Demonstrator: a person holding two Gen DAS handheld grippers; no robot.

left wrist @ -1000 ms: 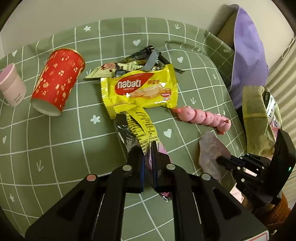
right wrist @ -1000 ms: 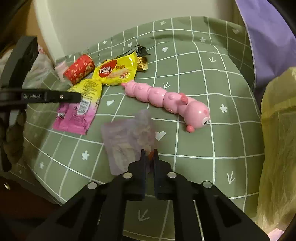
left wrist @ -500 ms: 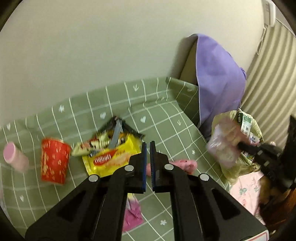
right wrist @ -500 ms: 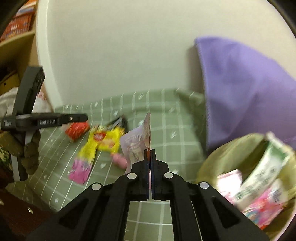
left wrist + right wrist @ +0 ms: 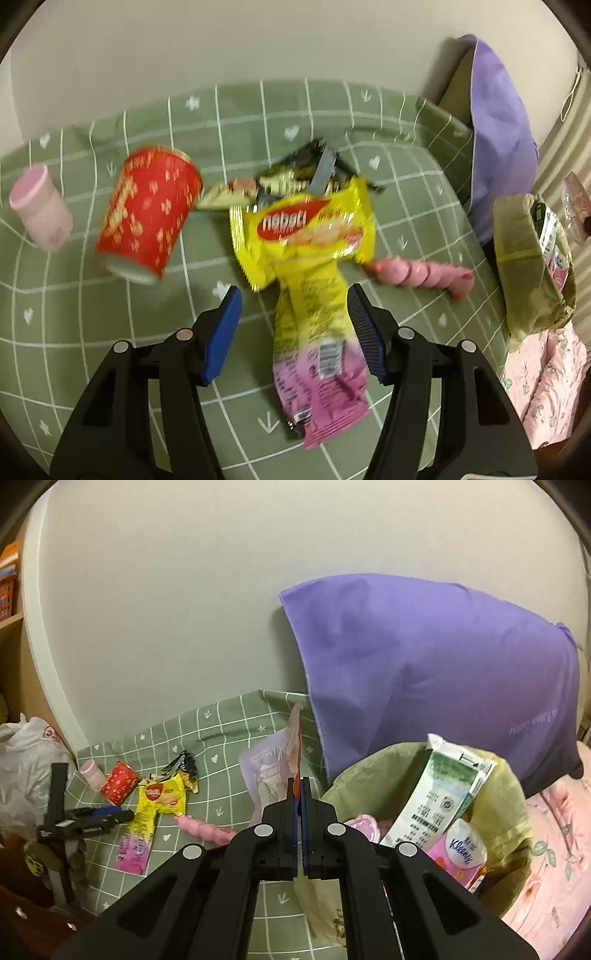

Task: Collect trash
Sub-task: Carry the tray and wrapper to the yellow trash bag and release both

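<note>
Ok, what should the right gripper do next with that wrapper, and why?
Probably shift a little right over the olive-green trash bag and open. The right gripper is shut on the pale purple plastic wrapper, which hangs just left of the bag's opening.

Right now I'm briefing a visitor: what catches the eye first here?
The bright yellow Nabati wafer wrapper at the middle of the green checked cloth, beside a tipped red paper cup. The right claw holds a pale lilac pouch up beside the full, yellow-lined trash bin.
</note>
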